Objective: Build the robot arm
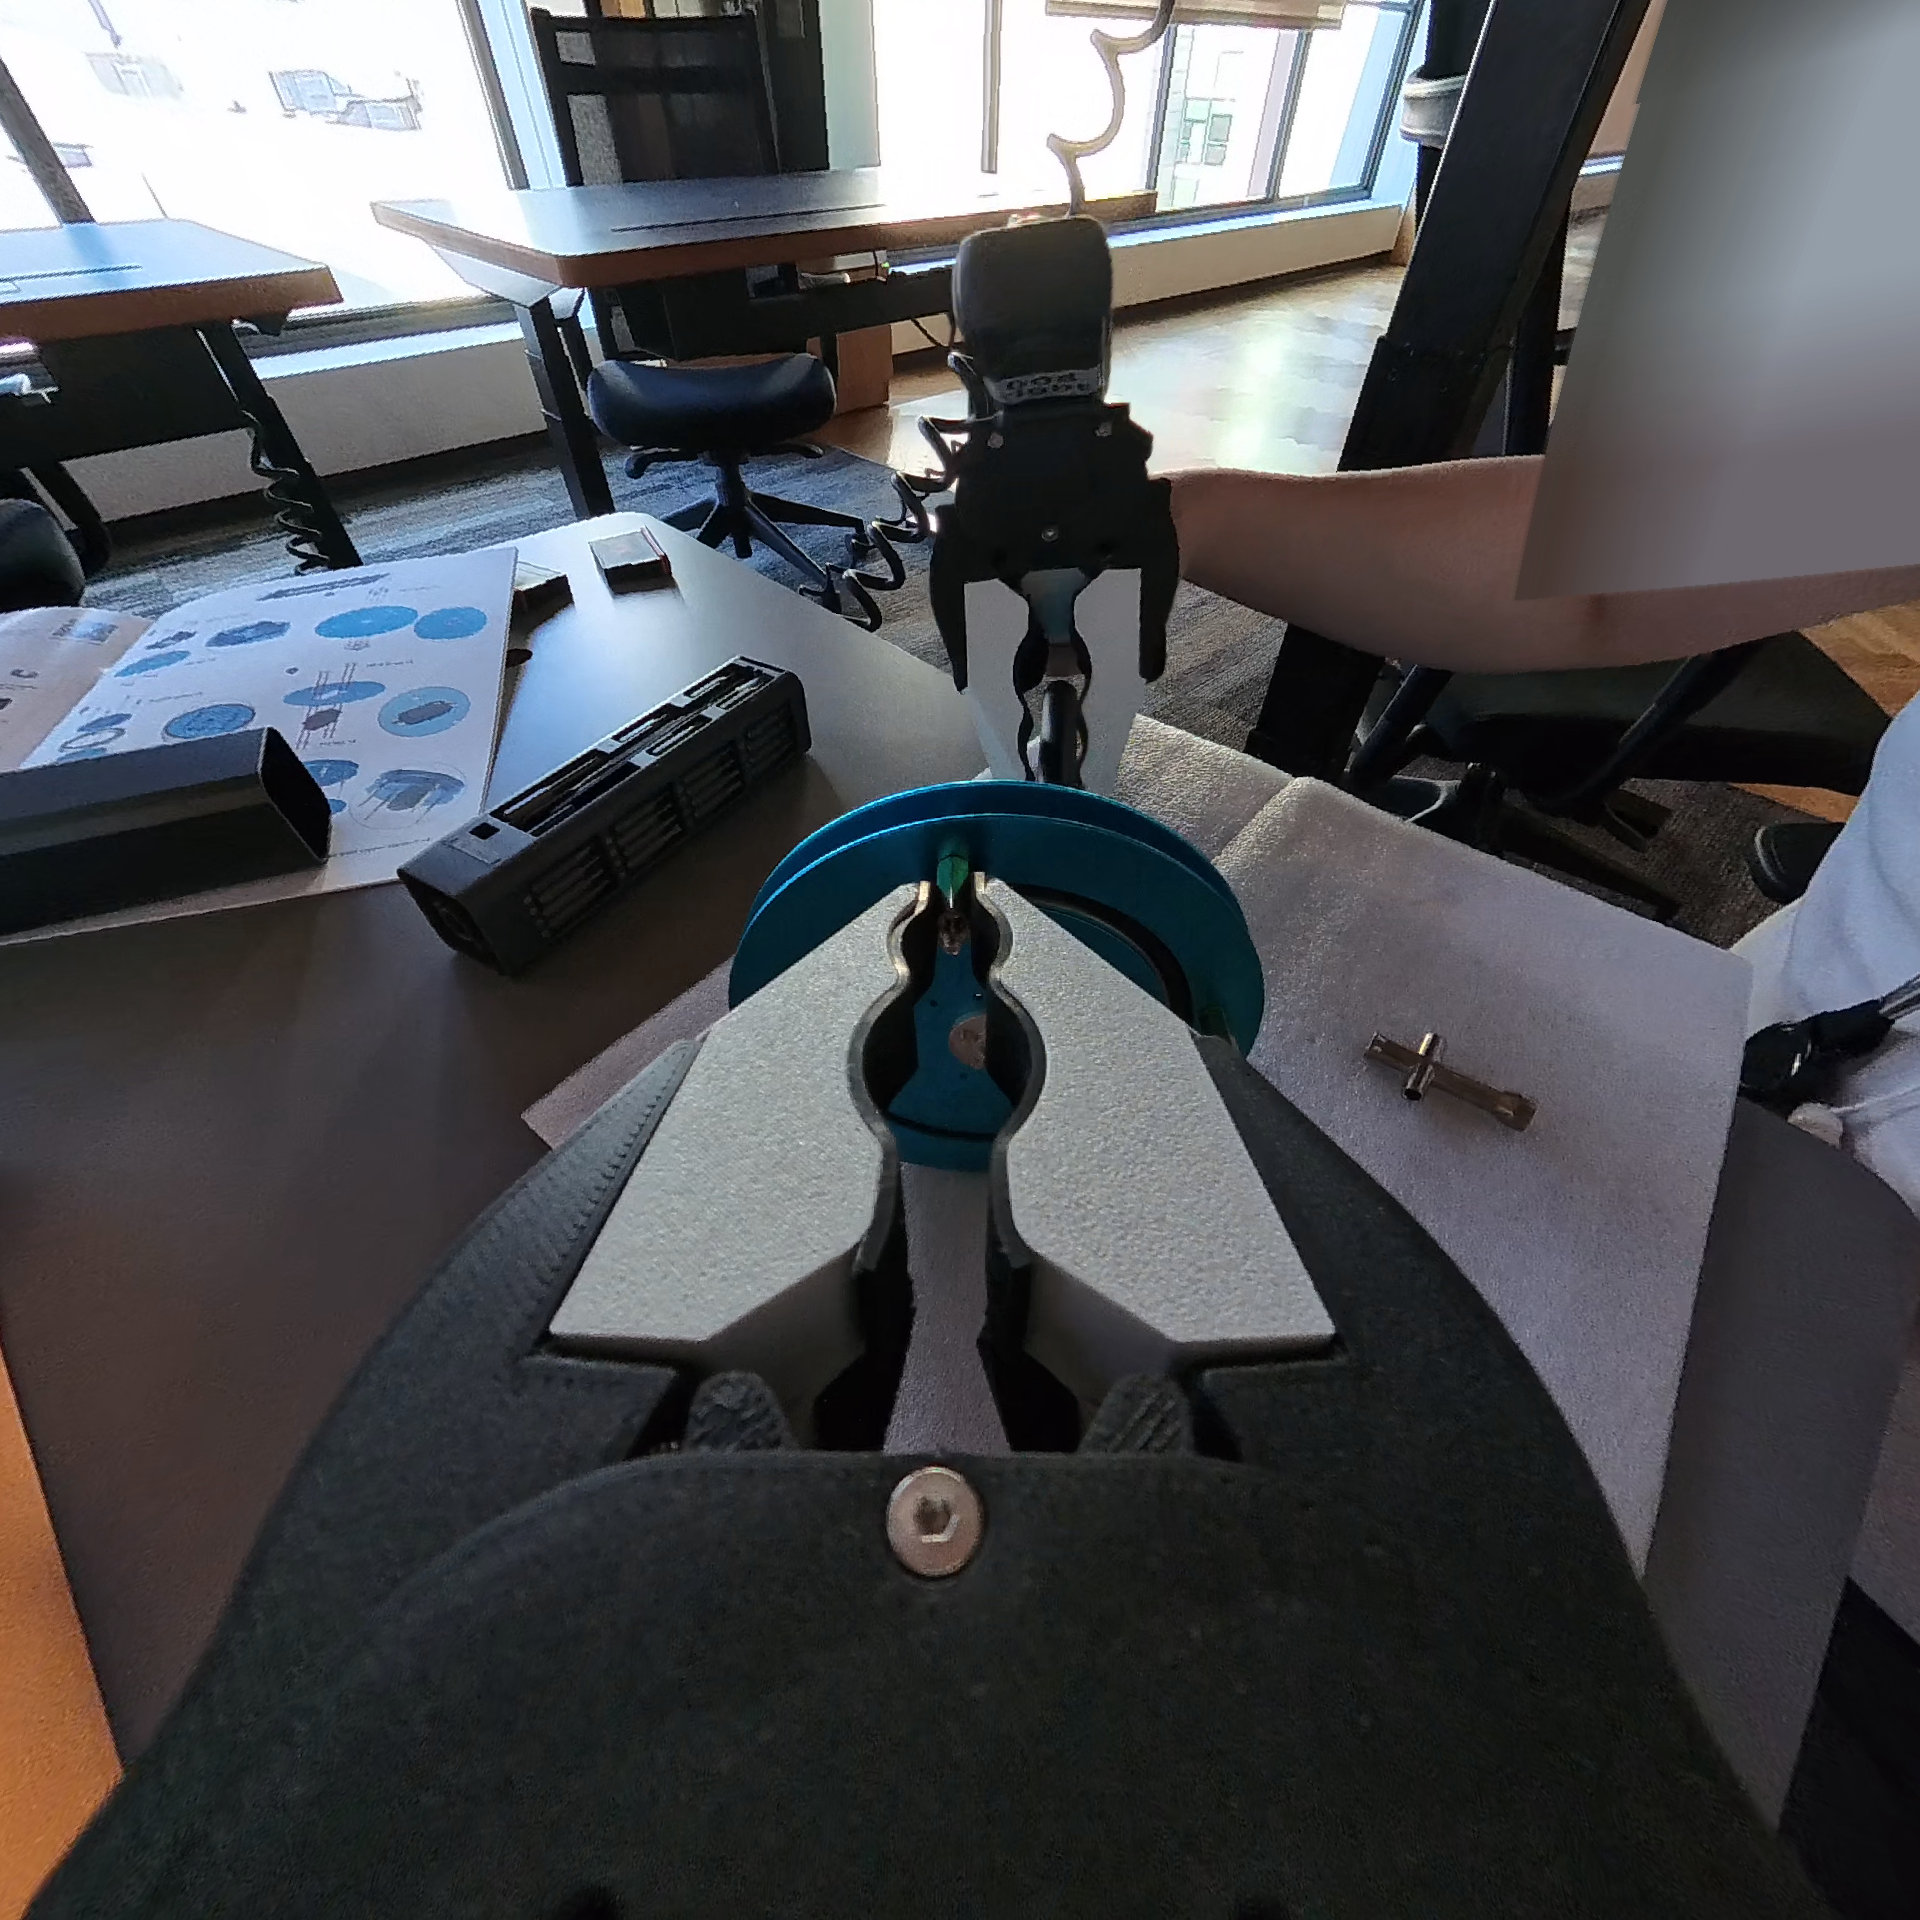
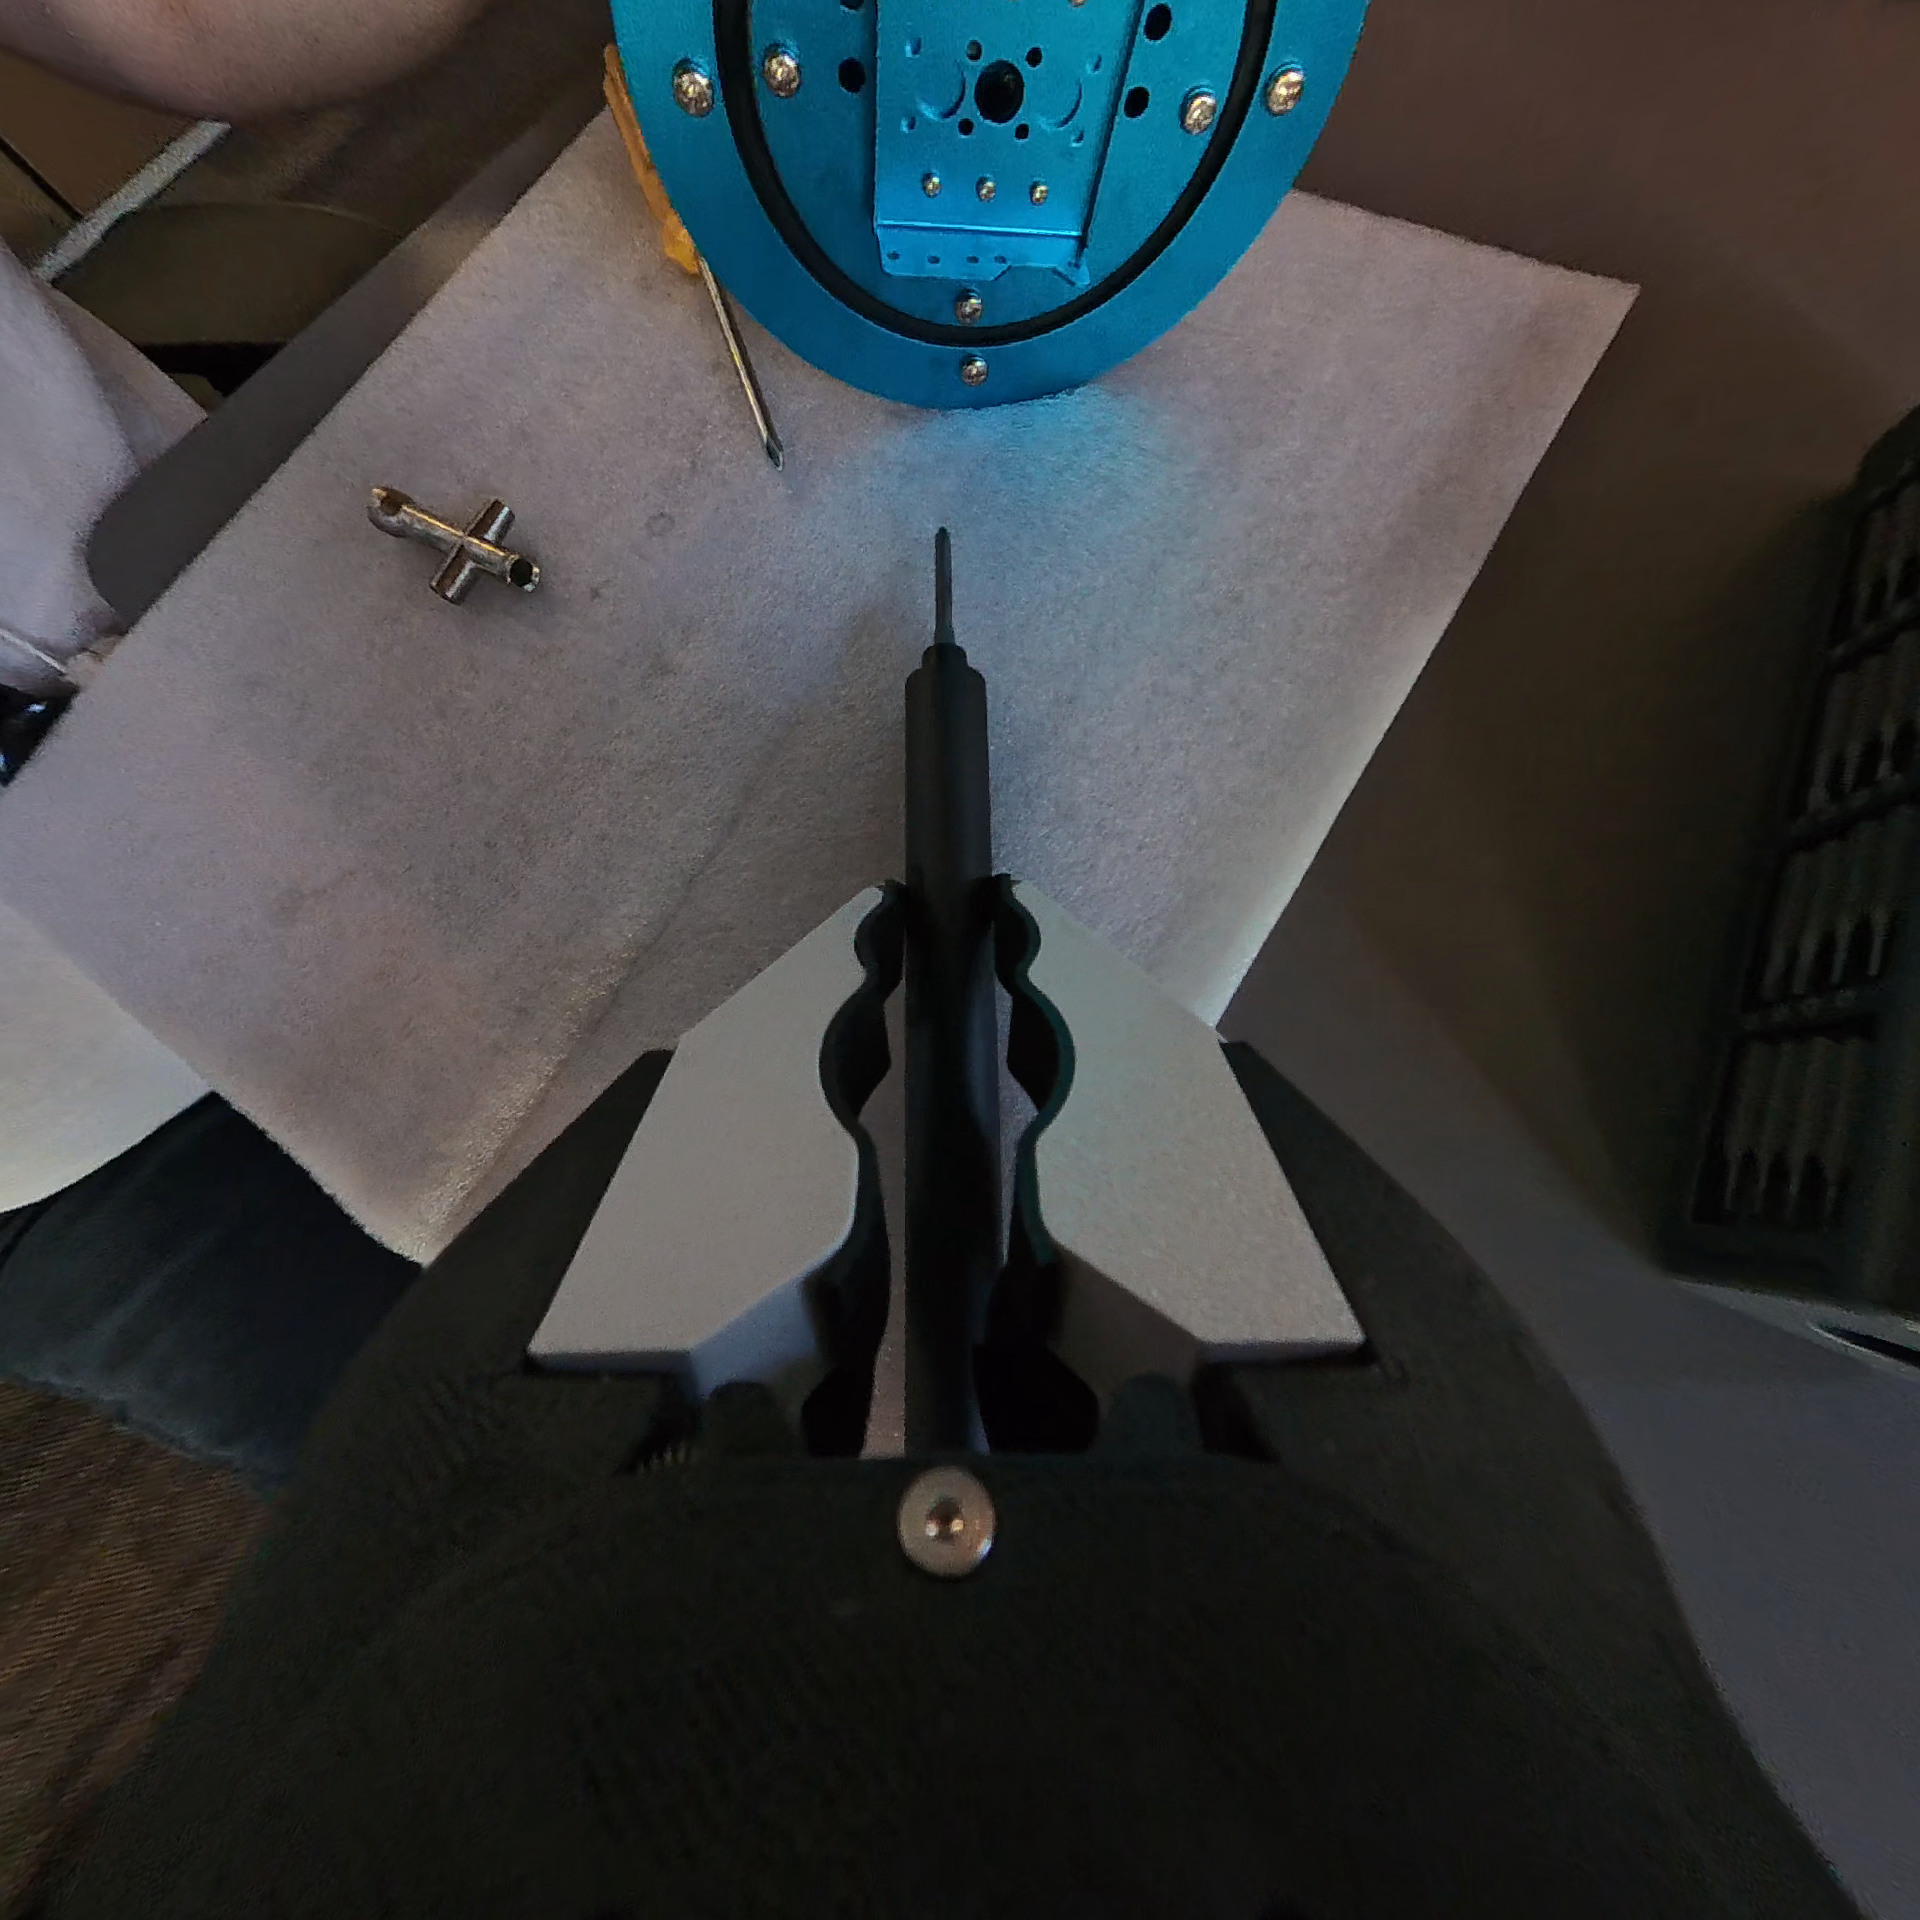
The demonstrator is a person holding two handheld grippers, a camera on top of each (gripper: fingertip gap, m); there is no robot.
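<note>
A blue round metal assembly (image 1: 1179,894) stands on edge on a white foam sheet (image 1: 1455,987). My left gripper (image 1: 951,904) is shut on it, with its blue bracket showing between the fingers. In the right wrist view its face (image 2: 977,332) shows screws and a black ring. My right gripper (image 2: 948,894) is shut on a black screwdriver (image 2: 943,748). The tip of the black screwdriver hangs over the foam (image 2: 520,831), a short way from the disc. The right gripper (image 1: 1049,764) also shows beyond the disc in the left wrist view, pointing down.
A metal cross wrench (image 1: 1449,1081) (image 2: 454,542) lies on the foam. A yellow-handled screwdriver (image 2: 740,364) lies beside the disc. A black bit case (image 1: 613,821) (image 2: 1829,935), a black sleeve (image 1: 156,810) and a printed sheet (image 1: 312,675) lie on the brown table (image 1: 208,1091). A person's arm (image 1: 1351,551) reaches in. Across from one pair of fingers to the other is roughly 15 cm.
</note>
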